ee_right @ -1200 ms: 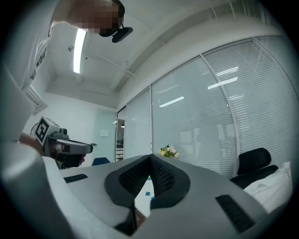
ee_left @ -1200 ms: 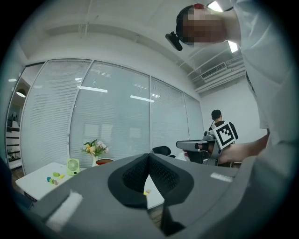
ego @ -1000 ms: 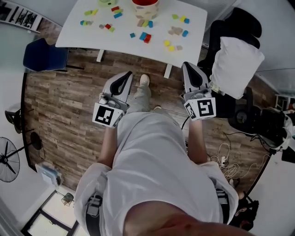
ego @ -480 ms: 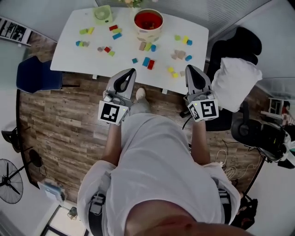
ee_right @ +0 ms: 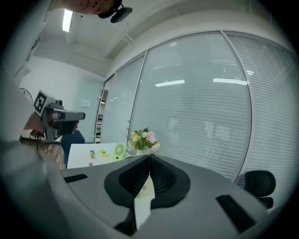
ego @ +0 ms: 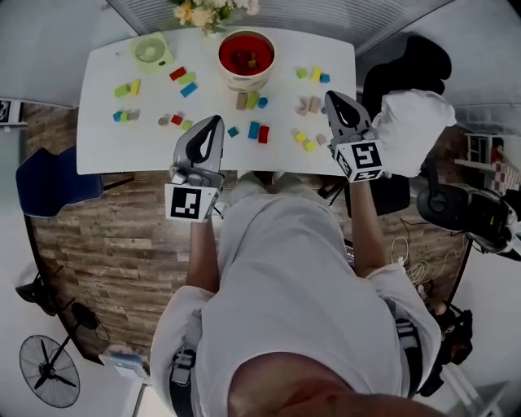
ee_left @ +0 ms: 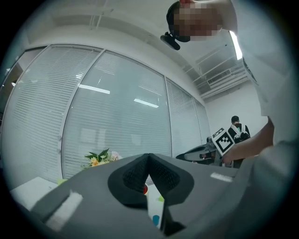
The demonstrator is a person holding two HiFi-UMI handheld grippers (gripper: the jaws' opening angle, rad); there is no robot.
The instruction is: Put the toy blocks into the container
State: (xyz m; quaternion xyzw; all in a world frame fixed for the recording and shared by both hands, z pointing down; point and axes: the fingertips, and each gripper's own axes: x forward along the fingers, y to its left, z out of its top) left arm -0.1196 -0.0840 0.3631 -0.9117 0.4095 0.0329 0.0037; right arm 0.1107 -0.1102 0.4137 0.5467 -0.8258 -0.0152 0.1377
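Observation:
Coloured toy blocks lie scattered over the white table (ego: 106,155): a red one (ego: 177,73), a blue and red pair (ego: 258,131), and yellow ones (ego: 303,140) among several others. The container, a round bowl (ego: 246,59) with a red inside, stands at the table's far middle with a few blocks in it. My left gripper (ego: 215,120) reaches over the near edge, shut and holding nothing, with its pads meeting in the left gripper view (ee_left: 148,156). My right gripper (ego: 330,96) hangs over the table's right part, also shut and holding nothing (ee_right: 149,158).
A green round fan (ego: 150,50) and a bunch of flowers (ego: 199,12) stand at the table's far side. A black chair with a white cloth (ego: 411,118) is close on the right, a blue chair (ego: 45,183) on the left. Cables lie on the floor at the right.
The person has walked up to the table. Both grippers, which were over the wooden floor, now reach over the tabletop. Their jaws stay closed.

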